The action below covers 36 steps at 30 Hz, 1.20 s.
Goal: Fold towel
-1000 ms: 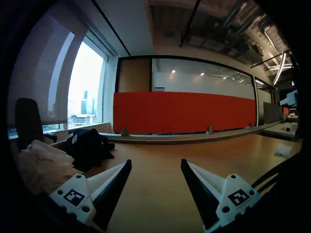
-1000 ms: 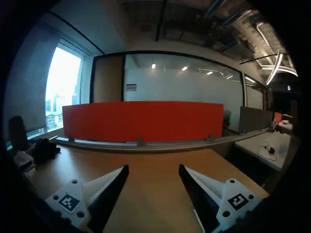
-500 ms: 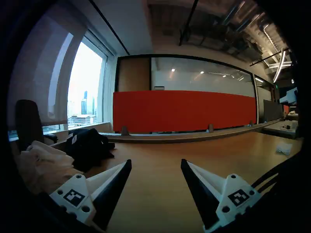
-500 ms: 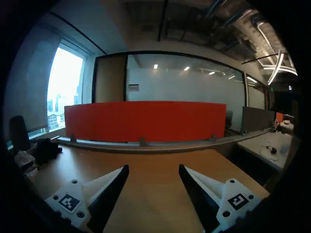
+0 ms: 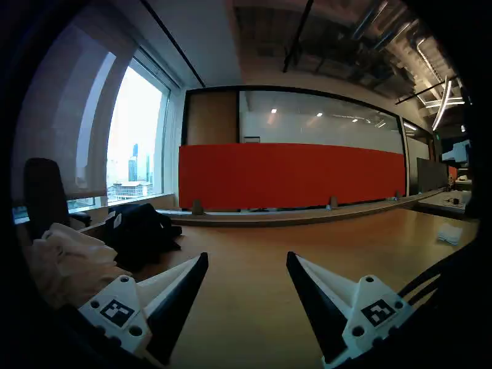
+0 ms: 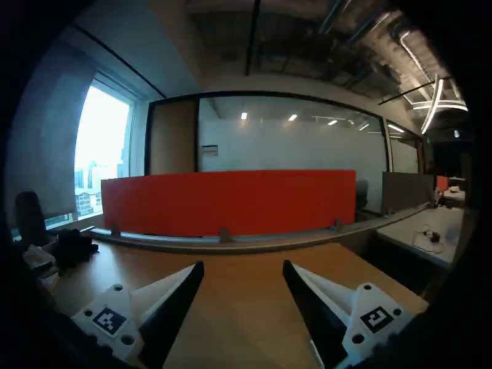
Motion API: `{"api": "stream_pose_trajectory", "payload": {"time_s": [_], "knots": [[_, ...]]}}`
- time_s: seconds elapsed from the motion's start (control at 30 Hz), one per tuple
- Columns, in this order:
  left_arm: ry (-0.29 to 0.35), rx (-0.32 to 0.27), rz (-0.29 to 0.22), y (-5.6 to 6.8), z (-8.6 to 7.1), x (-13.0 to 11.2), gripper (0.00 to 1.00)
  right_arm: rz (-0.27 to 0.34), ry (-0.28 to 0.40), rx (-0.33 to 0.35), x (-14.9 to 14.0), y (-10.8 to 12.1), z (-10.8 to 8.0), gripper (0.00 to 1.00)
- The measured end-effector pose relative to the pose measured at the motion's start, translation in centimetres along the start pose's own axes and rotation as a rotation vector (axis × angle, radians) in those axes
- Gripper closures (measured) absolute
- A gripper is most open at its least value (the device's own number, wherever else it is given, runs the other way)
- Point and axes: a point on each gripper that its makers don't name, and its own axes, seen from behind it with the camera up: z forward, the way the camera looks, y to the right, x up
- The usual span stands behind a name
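A crumpled pale towel [image 5: 71,261] lies at the left end of the wooden desk [image 5: 258,258] in the left gripper view, left of my left gripper [image 5: 246,265]. That gripper is open, with bare desk between its fingers. In the right gripper view my right gripper [image 6: 243,272] is also open above the wooden desk [image 6: 246,289], and a bit of the pale towel [image 6: 37,258] shows at the far left edge. Neither gripper touches the towel.
A heap of black cloth [image 5: 140,234] sits behind the towel, with a dark office chair [image 5: 43,194] beside it. A red divider panel [image 5: 289,175] runs along the desk's far edge. A small white item [image 5: 449,234] lies far right. A neighbouring white desk [image 6: 424,237] stands to the right.
The right gripper view has dipped slightly, so the red divider sits lower in it. The left gripper view is almost unchanged. Both grippers stay open.
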Motion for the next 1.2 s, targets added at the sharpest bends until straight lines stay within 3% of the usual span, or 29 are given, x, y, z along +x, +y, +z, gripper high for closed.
{"api": "stream_pose_trajectory", "payload": {"time_s": [0.2, 0.67, 1.2], "knots": [[-0.001, 0.001, 0.0, 0.0, -0.2, 0.1, 0.06, 0.001, 0.031, 0.004, -0.9, 0.6, -0.1, 0.01], [0.0, 0.002, 0.0, -0.3, -0.6, 0.1, 0.06, 0.012, 0.036, 0.025, -6.1, 1.4, -0.3, 0.01], [-0.001, 0.001, 0.0, -0.2, -0.4, 0.1, 0.06, 0.035, 0.058, 0.015, -9.0, 2.7, 0.3, 0.01]]}}
